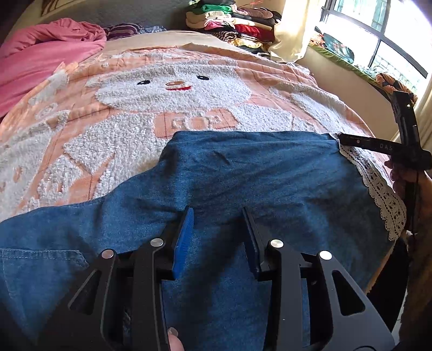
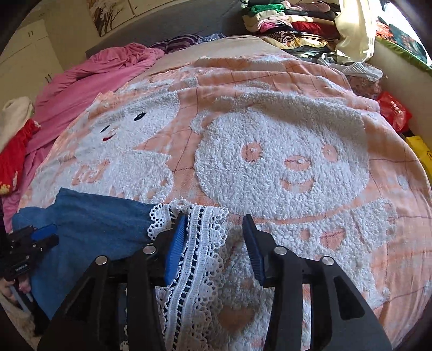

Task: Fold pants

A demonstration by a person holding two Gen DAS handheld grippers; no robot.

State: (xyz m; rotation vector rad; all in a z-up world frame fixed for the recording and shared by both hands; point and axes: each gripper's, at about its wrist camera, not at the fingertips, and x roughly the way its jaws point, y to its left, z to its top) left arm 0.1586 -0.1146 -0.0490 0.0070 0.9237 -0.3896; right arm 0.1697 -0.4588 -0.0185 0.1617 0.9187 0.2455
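Left tongs (image 1: 217, 239) spread apart over the blue denim pants (image 1: 229, 175), nothing gripped. Right tongs (image 2: 216, 243) likewise gaping, straddling the white lace hem (image 2: 194, 256). Pants lie on the bed's peach bear blanket (image 2: 270, 162); clothes pile (image 1: 235, 24) behind.

Ahead of the gripper, a bed (image 1: 129, 151) under a peach blanket (image 2: 283, 89) with white fluffy bears. Beyond, a crumpled pink quilt (image 1: 46, 54) and a stack of folded clothes (image 1: 229, 24). Far right, a bright window (image 1: 378, 29) and cream curtain (image 1: 294, 29). Far left, pale cupboards (image 2: 29, 51).
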